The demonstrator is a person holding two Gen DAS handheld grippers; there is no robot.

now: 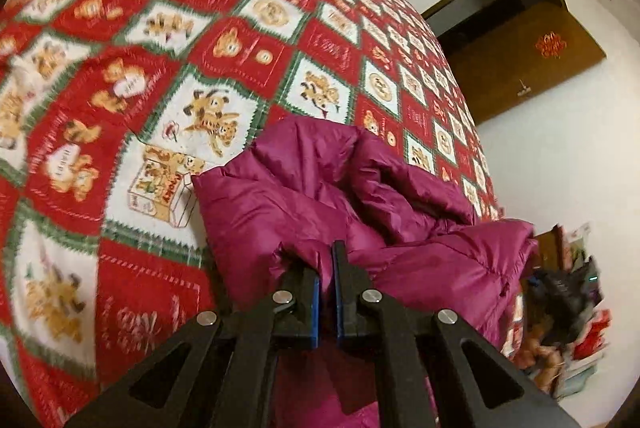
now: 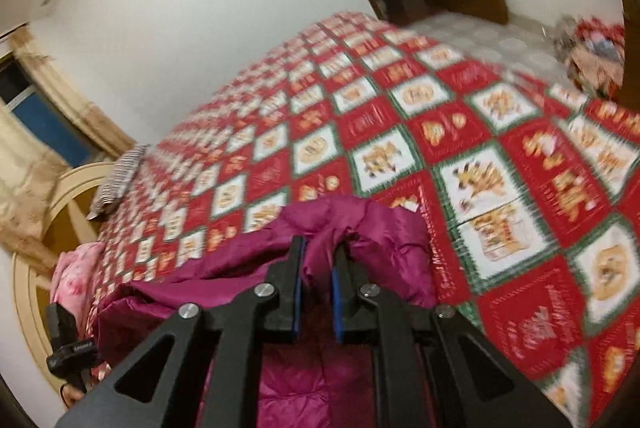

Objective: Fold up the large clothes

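Note:
A magenta puffer jacket (image 1: 320, 196) lies bunched near the edge of a bed covered with a red, white and green teddy-bear quilt (image 1: 168, 68). My left gripper (image 1: 328, 252) is shut on a fold of the jacket and holds it up. In the right wrist view my right gripper (image 2: 318, 248) is shut on another fold of the jacket (image 2: 360, 224), and the fabric drapes over and between the fingers. The right gripper (image 1: 568, 288) shows blurred at the right of the left wrist view. The left gripper (image 2: 68, 348) shows at the lower left of the right wrist view.
The quilt (image 2: 400, 132) covers the whole bed. A striped pillow (image 2: 120, 176) and a pink cloth (image 2: 76, 276) lie at the headboard end. A brown door (image 1: 532, 60) stands open in the white wall. A heap of colourful items (image 2: 592, 56) lies past the bed.

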